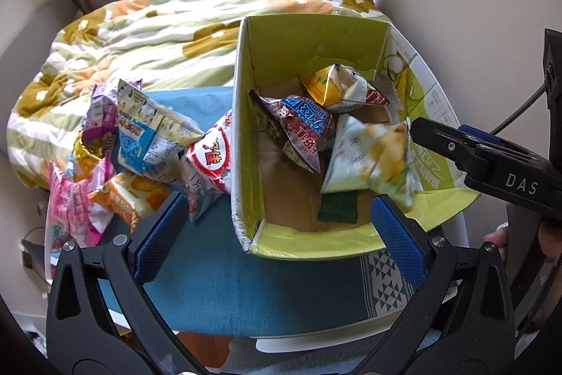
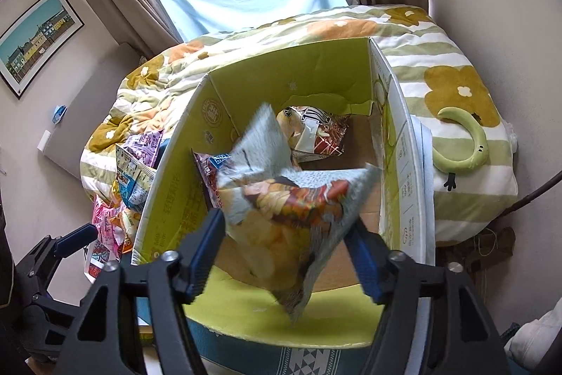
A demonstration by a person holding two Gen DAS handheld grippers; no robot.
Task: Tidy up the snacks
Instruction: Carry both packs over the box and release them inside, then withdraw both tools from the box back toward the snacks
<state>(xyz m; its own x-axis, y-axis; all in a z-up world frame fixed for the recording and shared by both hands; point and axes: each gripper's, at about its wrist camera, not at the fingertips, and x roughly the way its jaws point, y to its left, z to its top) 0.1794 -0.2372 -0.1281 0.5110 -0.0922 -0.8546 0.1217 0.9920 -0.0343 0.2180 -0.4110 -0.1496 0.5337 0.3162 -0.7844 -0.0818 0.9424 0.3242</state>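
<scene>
Snacks (image 1: 140, 143) heaped left of left gripper (image 1: 281, 234), gaping, empty. Ahead, green box (image 1: 246, 136) with 3 bags inside. Chip bag (image 2: 288, 199) blurred between spread pads of right gripper (image 2: 284, 255), over box; grip released, contact unclear.

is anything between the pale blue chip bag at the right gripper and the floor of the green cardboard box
Nothing visible blocks it. The blurred pale blue chip bag sits between the open right gripper pads, already over the green cardboard box. Bare brown floor lies below, with the red-and-blue snack packet and yellow-and-white chip bag further back.
</scene>
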